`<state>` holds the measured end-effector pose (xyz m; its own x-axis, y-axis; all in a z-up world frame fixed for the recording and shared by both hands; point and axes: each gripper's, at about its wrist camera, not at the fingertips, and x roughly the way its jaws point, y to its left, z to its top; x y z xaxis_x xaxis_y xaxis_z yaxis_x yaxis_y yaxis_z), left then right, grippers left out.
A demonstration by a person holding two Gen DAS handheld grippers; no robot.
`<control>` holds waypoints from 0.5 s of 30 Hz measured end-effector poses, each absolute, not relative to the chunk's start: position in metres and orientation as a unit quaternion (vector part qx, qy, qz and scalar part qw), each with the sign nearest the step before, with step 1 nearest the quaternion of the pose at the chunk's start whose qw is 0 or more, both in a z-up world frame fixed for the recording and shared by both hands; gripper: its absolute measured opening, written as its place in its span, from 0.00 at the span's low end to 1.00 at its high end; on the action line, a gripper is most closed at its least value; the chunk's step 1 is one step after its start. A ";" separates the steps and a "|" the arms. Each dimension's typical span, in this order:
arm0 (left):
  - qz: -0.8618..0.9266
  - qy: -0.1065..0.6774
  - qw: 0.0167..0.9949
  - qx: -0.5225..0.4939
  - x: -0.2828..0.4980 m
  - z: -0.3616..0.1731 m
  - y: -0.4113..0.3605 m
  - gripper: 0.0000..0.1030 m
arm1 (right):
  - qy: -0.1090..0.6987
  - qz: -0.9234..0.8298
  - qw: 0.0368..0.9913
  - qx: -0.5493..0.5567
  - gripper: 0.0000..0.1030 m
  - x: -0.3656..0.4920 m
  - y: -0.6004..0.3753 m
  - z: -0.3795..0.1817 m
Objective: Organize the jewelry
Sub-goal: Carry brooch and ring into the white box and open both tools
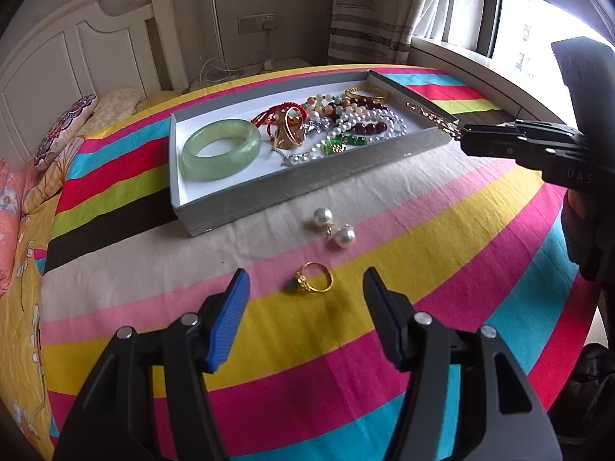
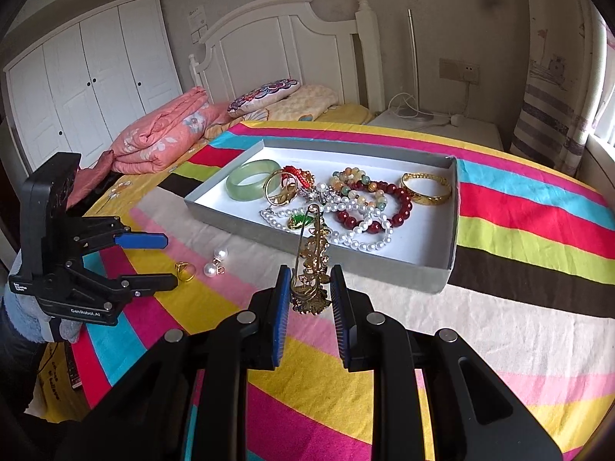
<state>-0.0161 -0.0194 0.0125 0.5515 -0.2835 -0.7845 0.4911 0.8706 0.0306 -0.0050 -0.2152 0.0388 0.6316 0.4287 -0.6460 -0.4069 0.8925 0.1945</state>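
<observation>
A gold brooch (image 2: 311, 265) is held nearest the right wrist camera, pinched between the nearly closed blue pads of the right gripper (image 2: 309, 296) and standing upright with its long pin pointing toward the tray (image 2: 423, 274). Because only the lower ornament appears to be clamped, the brooch could be tipped or dropped onto the striped bedspread (image 2: 499, 338) if the pads are loosened before the tray's near wall is cleared, and the pin could be snagged on the pearl necklace (image 2: 357, 234) lying just beyond. The left gripper (image 1: 305, 307) is seen wide open and empty, hovering low over the bedspread with a gold ring (image 1: 313, 278) lying between and just ahead of its fingers; a thin ring on soft cloth may be pushed aside or pressed into the fabric rather than caught. A pair of pearl earrings (image 1: 334, 226) lies slightly farther on, near the tray. Inside the tray, a green jade bangle (image 1: 221, 150), red beads and a gold bangle (image 2: 426, 188) are already gathered.
</observation>
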 end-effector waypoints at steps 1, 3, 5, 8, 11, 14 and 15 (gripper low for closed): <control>-0.222 0.419 0.871 0.129 -0.015 0.010 -0.021 0.59 | 0.362 0.231 0.903 0.016 0.21 -0.006 -0.215 0.038; -0.224 0.421 0.869 0.133 -0.012 0.006 -0.025 0.59 | 0.362 0.233 0.902 0.015 0.21 -0.007 -0.214 0.037; -0.228 0.425 0.866 0.135 -0.009 0.003 -0.029 0.53 | 0.362 0.234 0.902 0.013 0.21 -0.008 -0.213 0.038; -0.237 0.424 0.864 0.134 -0.009 0.004 -0.032 0.36 | 0.361 0.235 0.902 0.013 0.21 -0.008 -0.213 0.040; -0.234 0.421 0.864 0.145 -0.013 0.005 -0.035 0.23 | 0.360 0.235 0.903 0.015 0.21 -0.009 -0.214 0.041; -0.221 0.413 0.869 0.157 -0.019 0.006 -0.034 0.23 | 0.358 0.237 0.903 0.013 0.21 -0.011 -0.214 0.042; -0.219 0.412 0.870 0.157 -0.020 0.007 -0.033 0.23 | 0.356 0.238 0.903 0.013 0.21 -0.011 -0.213 0.044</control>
